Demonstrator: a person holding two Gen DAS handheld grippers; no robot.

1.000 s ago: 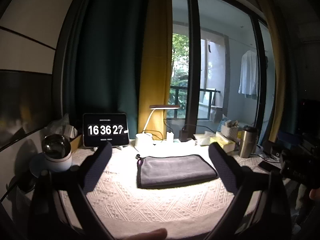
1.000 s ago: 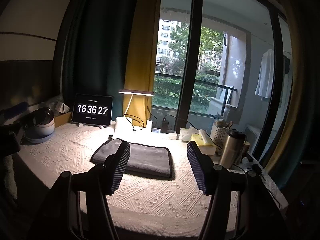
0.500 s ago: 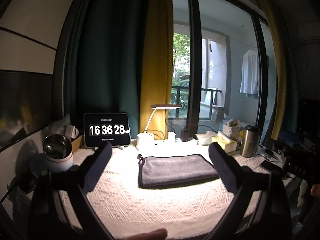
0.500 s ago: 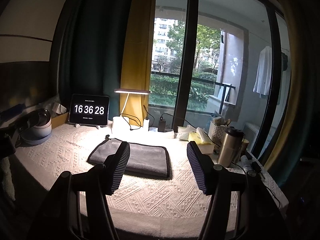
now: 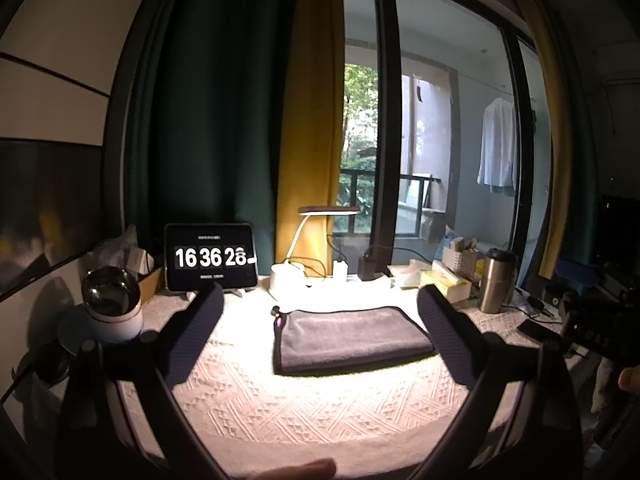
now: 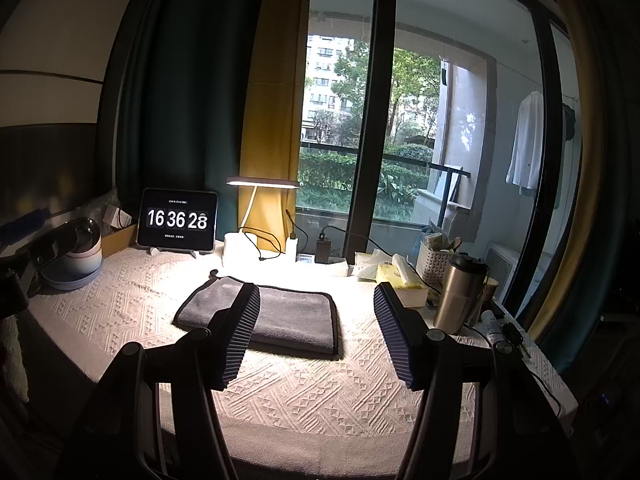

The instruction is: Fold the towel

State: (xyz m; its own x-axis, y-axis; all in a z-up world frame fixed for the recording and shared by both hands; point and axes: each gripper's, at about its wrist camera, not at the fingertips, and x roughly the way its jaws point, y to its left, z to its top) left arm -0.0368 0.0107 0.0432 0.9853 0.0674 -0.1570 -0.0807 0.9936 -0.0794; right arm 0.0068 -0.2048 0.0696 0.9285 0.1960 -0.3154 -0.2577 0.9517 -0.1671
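Note:
A dark grey towel lies folded into a flat rectangle on the white textured table cover, under the lamp light. It also shows in the right wrist view. My left gripper is open and empty, held back from the towel above the near part of the table. My right gripper is open and empty, also held back, with its left finger in front of the towel's middle.
A tablet clock and a white desk lamp stand at the back. A white round device sits at the left. A steel flask, tissue box and basket stand at the right.
Both grippers stay open and nearly still. The views shift only slightly; the clock went from 16:36:27 to 16:36:28. The towel has not moved.

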